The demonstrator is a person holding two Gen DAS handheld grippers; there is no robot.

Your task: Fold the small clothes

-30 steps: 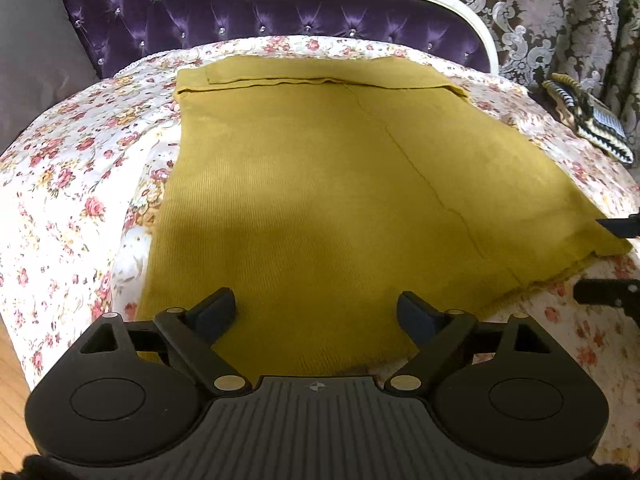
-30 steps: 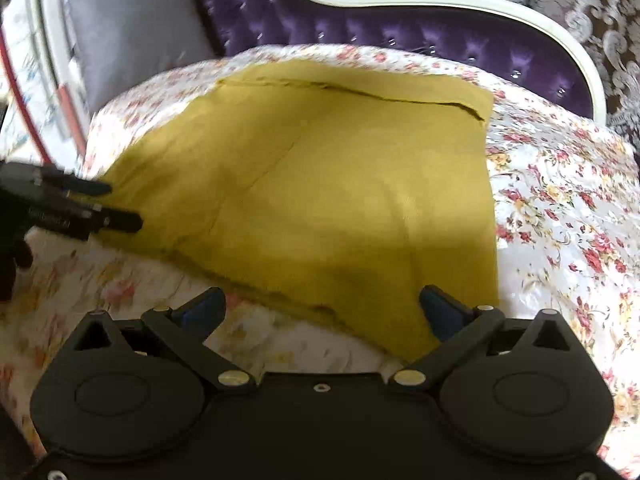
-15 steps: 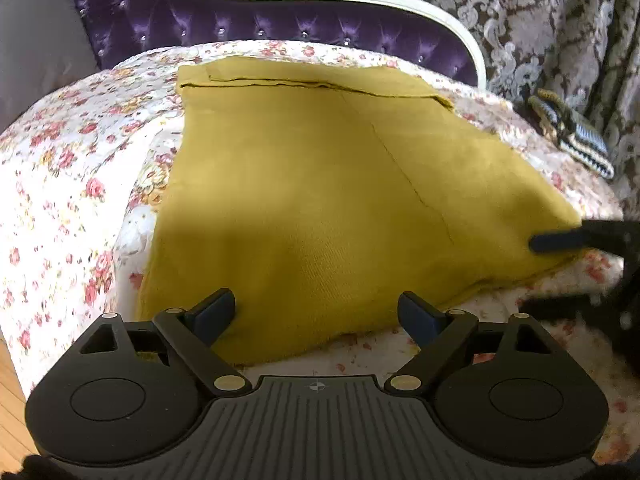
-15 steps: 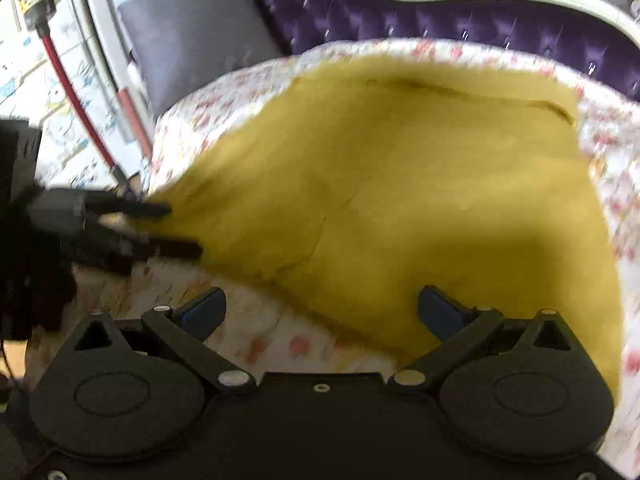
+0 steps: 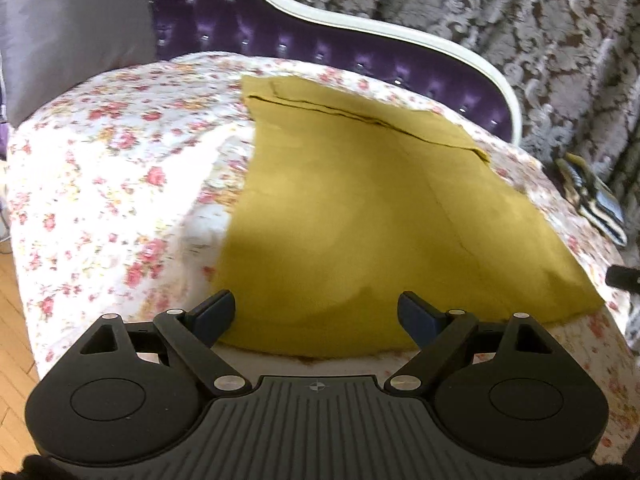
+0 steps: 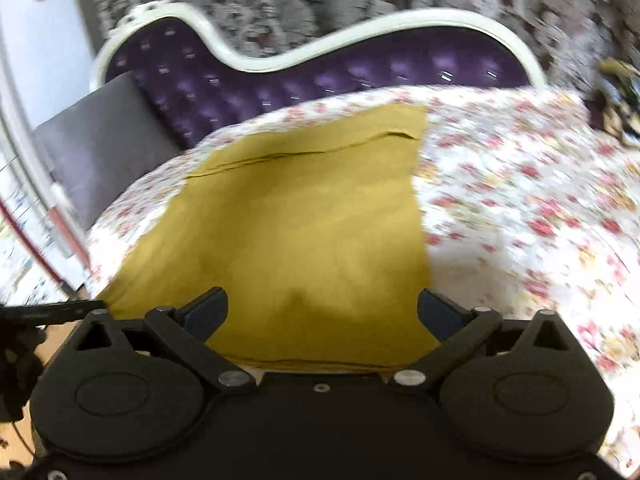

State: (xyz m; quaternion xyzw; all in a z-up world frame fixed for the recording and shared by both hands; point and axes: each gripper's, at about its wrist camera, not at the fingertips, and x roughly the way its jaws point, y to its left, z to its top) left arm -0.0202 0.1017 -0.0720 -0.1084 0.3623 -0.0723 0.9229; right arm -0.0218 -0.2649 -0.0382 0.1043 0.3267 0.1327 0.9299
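Observation:
A mustard-yellow knit garment lies flat on the floral bedspread, with a folded band along its far edge. It also shows in the right wrist view. My left gripper is open and empty, just above the garment's near edge. My right gripper is open and empty, over the near edge at the garment's right side. The left gripper's fingers show at the left edge of the right wrist view, by the garment's near left corner. A bit of the right gripper shows at the right edge of the left wrist view.
A purple tufted headboard with a white frame backs the bed. A grey pillow leans at the far left. A striped knit item lies at the bed's right edge. Patterned curtains hang behind. Wooden floor shows at the left.
Both grippers have swung their views to the right and stayed open. The right gripper has moved from the garment's left part to its right near edge. The garment lies as before.

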